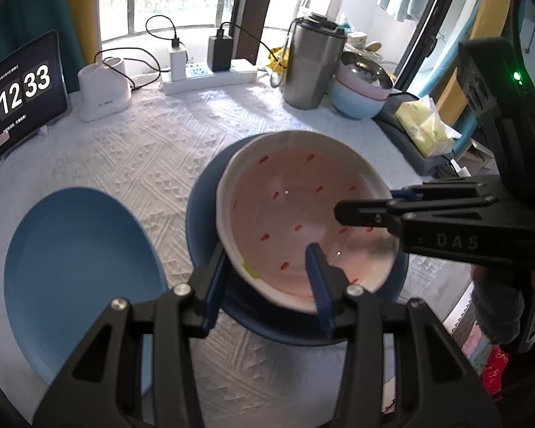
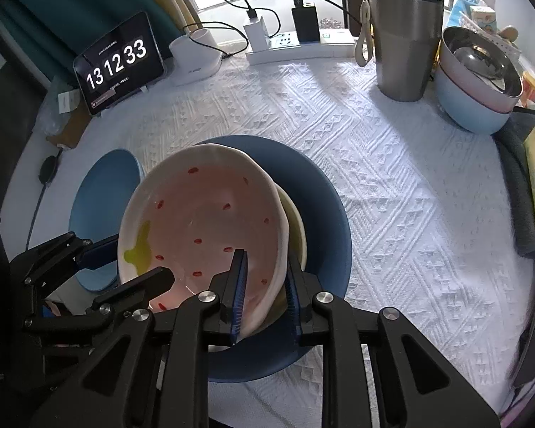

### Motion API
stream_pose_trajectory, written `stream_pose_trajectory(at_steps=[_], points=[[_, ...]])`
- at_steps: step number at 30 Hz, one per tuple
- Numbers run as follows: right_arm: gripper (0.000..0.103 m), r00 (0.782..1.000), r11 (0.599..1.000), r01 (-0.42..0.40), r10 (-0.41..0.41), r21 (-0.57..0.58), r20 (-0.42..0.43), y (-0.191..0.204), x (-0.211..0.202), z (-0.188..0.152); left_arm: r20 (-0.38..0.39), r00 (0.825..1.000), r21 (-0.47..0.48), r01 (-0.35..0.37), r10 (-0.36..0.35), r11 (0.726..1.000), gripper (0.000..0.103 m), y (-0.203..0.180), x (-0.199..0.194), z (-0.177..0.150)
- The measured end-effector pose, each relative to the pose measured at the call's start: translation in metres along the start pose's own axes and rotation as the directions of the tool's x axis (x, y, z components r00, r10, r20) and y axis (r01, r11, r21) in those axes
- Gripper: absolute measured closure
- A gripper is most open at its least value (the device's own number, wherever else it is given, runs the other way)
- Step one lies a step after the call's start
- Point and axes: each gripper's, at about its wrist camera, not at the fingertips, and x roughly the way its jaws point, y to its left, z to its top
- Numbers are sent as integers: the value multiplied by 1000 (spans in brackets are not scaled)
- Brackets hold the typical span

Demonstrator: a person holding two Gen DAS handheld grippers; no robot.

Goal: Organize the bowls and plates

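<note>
Right wrist view shows the right tongs [image 2: 264, 285] clamped on the near rim of the strawberry-pattern plate [image 2: 203, 214], held tilted over the dark blue plate [image 2: 324, 214] on the counter [image 2: 392, 178]. Left tongs [image 1: 267, 271] straddle its rim at 6 o'clock, not clearly pinching. I judge the stacking step is in hand; next it must be lowered level and released. A light blue plate [image 1: 75, 267] waits at 9 o'clock.

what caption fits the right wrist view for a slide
Both grippers' fingers straddle the rim of a pink strawberry-patterned ceramic bowl, tilted over a dark blue round plate on white textured cloth.
</note>
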Motion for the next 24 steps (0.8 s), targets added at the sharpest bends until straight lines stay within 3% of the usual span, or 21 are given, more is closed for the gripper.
stream_pose_trajectory(at_steps=[8, 11, 24], points=[[81, 1000, 1000, -1, 1, -3, 24, -1, -8, -3, 25, 1000, -5, -7, 7, 1000, 58, 3, -6, 2], [70, 999, 1000, 14, -14, -2, 52, -2, -15, -3, 51, 999, 1, -12, 12, 1000, 58, 4, -14, 4], [70, 991, 999, 9, -15, 39, 136, -27, -44, -2, 87, 995, -13, -37, 38, 999, 58, 11, -22, 6]])
